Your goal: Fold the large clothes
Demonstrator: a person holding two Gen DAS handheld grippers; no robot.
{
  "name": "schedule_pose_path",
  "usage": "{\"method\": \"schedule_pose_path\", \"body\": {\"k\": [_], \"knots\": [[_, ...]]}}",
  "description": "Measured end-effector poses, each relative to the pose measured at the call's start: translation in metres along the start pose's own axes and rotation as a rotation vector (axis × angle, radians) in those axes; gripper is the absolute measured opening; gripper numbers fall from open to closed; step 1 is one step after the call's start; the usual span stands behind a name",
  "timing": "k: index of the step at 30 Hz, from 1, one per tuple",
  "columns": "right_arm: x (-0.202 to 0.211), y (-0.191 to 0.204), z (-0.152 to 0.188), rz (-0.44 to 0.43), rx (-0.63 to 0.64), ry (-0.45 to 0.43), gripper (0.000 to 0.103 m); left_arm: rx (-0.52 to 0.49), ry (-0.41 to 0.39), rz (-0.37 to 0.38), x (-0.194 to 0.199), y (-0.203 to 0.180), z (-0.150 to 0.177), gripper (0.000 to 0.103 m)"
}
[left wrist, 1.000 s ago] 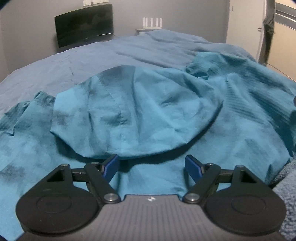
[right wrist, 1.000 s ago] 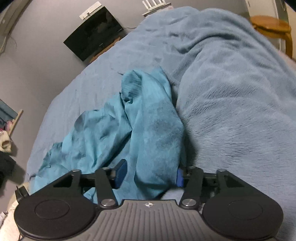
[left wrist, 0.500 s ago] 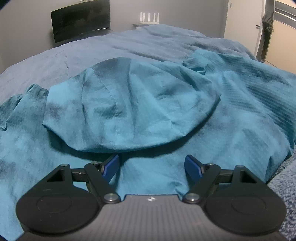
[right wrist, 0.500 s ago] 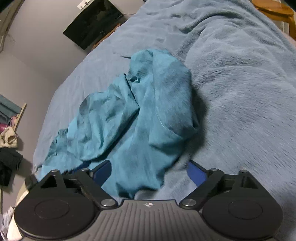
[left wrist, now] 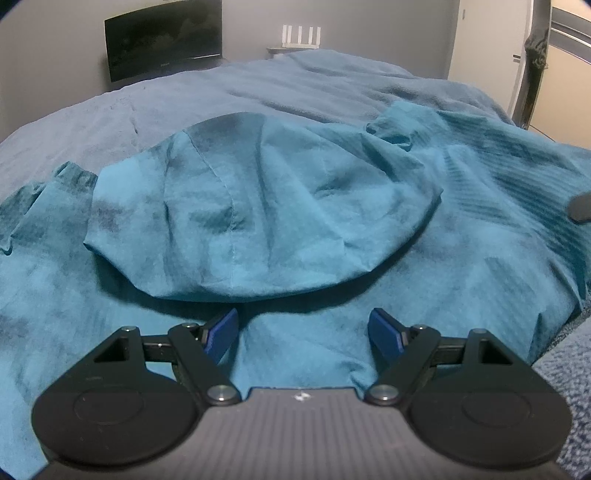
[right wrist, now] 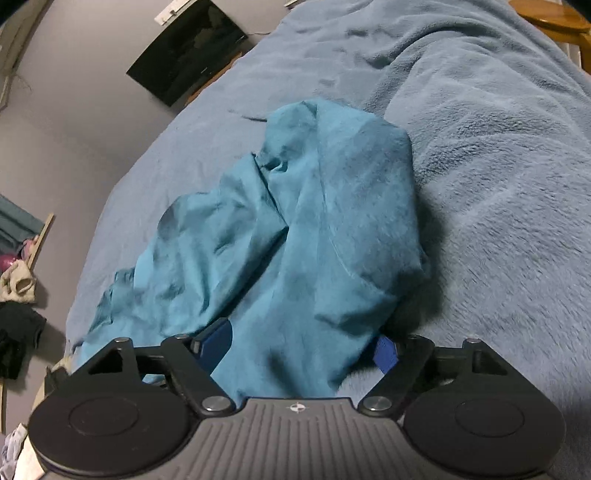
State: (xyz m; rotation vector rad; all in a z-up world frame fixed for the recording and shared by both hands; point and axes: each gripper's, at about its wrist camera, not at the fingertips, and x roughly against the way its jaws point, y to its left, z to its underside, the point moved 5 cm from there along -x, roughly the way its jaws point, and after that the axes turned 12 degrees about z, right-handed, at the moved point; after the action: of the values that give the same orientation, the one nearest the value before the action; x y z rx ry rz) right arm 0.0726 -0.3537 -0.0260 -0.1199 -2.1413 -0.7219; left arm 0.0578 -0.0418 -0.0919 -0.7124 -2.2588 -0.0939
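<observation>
Teal cloth, a large shirt [left wrist: 266,221], lies crumpled on the bed [left wrist: 258,96], one flap folded over with its curved hem toward the left gripper [left wrist: 303,328]. That gripper's blue pads are spread wide above the cloth, pinching nothing. The right gripper [right wrist: 303,347] is also spread, a fold of the shirt [right wrist: 295,240] lying between its pads. Beyond the shirt, bare bedding runs far toward the wall. Only the right view shows the fleece blanket [right wrist: 498,166] against the shirt's right edge and the wooden stool [right wrist: 554,18]; both show the dark screen [left wrist: 162,37].
</observation>
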Motion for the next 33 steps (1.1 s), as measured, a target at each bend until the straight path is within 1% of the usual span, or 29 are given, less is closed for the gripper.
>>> {"method": "schedule_pose_path", "body": {"k": [3, 8, 10, 11, 12, 13, 14, 16, 17, 19, 21, 22, 23, 25, 26, 30, 32, 33], "knots": [[-0.012, 0.004, -0.005, -0.013, -0.019, -0.031, 0.084, 0.011, -0.022, -0.003, 0.004, 0.001, -0.002, 0.078], [-0.03, 0.009, -0.019, -0.01, -0.059, -0.111, 0.084, 0.044, -0.052, -0.009, 0.008, 0.005, -0.008, 0.078], [-0.033, 0.01, -0.023, 0.02, -0.052, -0.158, 0.073, 0.064, -0.063, -0.027, 0.009, 0.008, -0.015, 0.078], [-0.033, 0.01, -0.023, 0.038, -0.054, -0.172, 0.063, 0.075, -0.074, -0.042, 0.009, 0.011, -0.021, 0.078], [-0.032, 0.008, -0.023, 0.046, -0.066, -0.184, 0.048, 0.079, -0.089, -0.059, 0.01, 0.013, -0.027, 0.078], [-0.031, 0.005, -0.022, 0.033, -0.078, -0.198, 0.04, 0.069, -0.102, -0.088, 0.011, 0.015, -0.034, 0.078], [-0.029, 0.003, -0.021, 0.019, -0.09, -0.207, 0.026, 0.046, -0.112, -0.134, 0.01, 0.016, -0.041, 0.078], [-0.025, -0.004, -0.02, 0.002, -0.112, -0.227, 0.02, 0.01, -0.129, -0.204, 0.006, 0.018, -0.053, 0.078], [-0.023, -0.005, -0.02, -0.004, -0.115, -0.238, 0.017, 0.003, -0.122, -0.228, 0.001, 0.021, -0.057, 0.078], [-0.015, -0.004, -0.019, -0.015, -0.089, -0.276, 0.015, -0.004, -0.079, -0.259, -0.014, 0.028, -0.057, 0.078], [-0.006, 0.006, -0.016, -0.018, -0.03, -0.317, 0.014, -0.017, -0.016, -0.263, -0.032, 0.029, -0.045, 0.078], [-0.001, 0.018, -0.014, -0.018, 0.026, -0.344, 0.014, -0.039, 0.009, -0.267, -0.04, 0.027, -0.035, 0.078], [0.002, 0.029, -0.011, -0.015, 0.073, -0.363, 0.014, -0.085, 0.014, -0.284, -0.046, 0.023, -0.026, 0.078], [0.01, 0.054, -0.004, -0.014, 0.201, -0.412, 0.014, -0.158, 0.01, -0.319, -0.051, 0.015, -0.018, 0.077], [0.013, 0.066, -0.001, -0.012, 0.257, -0.431, 0.014, -0.166, 0.014, -0.323, -0.052, 0.014, -0.019, 0.077], [0.024, 0.12, 0.019, -0.038, 0.49, -0.512, 0.014, -0.077, 0.013, -0.261, -0.041, 0.025, -0.021, 0.077], [0.027, 0.147, 0.032, -0.061, 0.607, -0.548, 0.014, -0.023, 0.01, -0.24, -0.025, 0.032, -0.023, 0.077], [0.029, 0.159, 0.04, -0.074, 0.669, -0.563, 0.013, 0.008, -0.008, -0.226, -0.013, 0.036, -0.025, 0.077]]}}
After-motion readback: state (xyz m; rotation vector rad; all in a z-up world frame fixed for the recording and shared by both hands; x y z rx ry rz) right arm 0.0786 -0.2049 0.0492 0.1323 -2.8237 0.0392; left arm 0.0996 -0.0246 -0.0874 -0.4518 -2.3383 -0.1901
